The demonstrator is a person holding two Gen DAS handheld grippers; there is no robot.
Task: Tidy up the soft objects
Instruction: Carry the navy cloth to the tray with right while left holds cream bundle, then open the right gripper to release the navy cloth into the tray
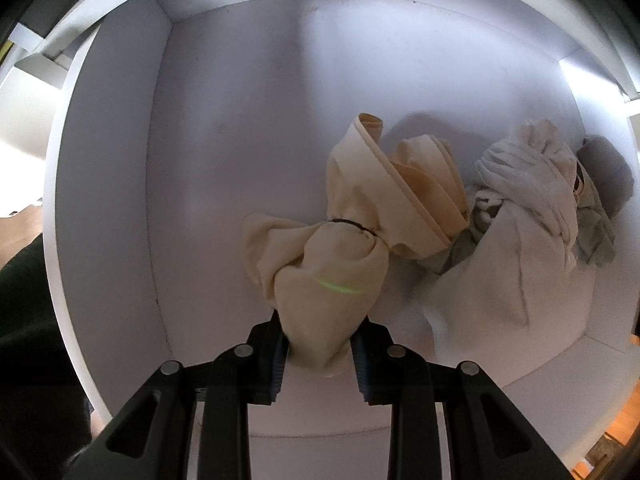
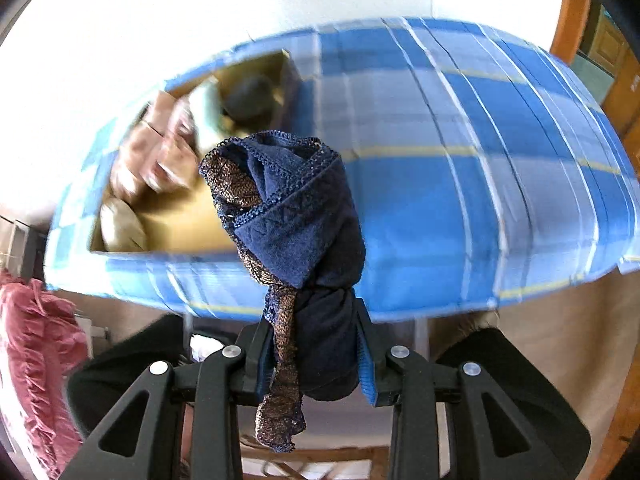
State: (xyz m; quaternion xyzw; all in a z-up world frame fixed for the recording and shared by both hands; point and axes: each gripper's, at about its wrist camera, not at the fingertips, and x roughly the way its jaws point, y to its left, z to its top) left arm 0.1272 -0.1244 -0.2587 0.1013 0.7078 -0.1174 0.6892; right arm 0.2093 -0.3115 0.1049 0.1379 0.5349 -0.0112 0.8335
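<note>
In the left wrist view my left gripper [image 1: 320, 344] is shut on a cream cloth bundle [image 1: 340, 264] tied with a dark band, held inside a white compartment [image 1: 224, 152]. A white and grey cloth bundle [image 1: 520, 216] lies to its right in the same compartment. In the right wrist view my right gripper [image 2: 316, 356] is shut on a navy cloth bundle [image 2: 304, 232] with gold lace trim, held above the bed. A cardboard box [image 2: 188, 224] on the bed holds more soft bundles [image 2: 160, 156], blurred.
The bed has a blue plaid cover [image 2: 460, 168]. A pink ruffled fabric [image 2: 36, 360] hangs at the lower left. A wooden door frame [image 2: 576, 12] stands at the far right. The white compartment's left wall [image 1: 112, 184] is close.
</note>
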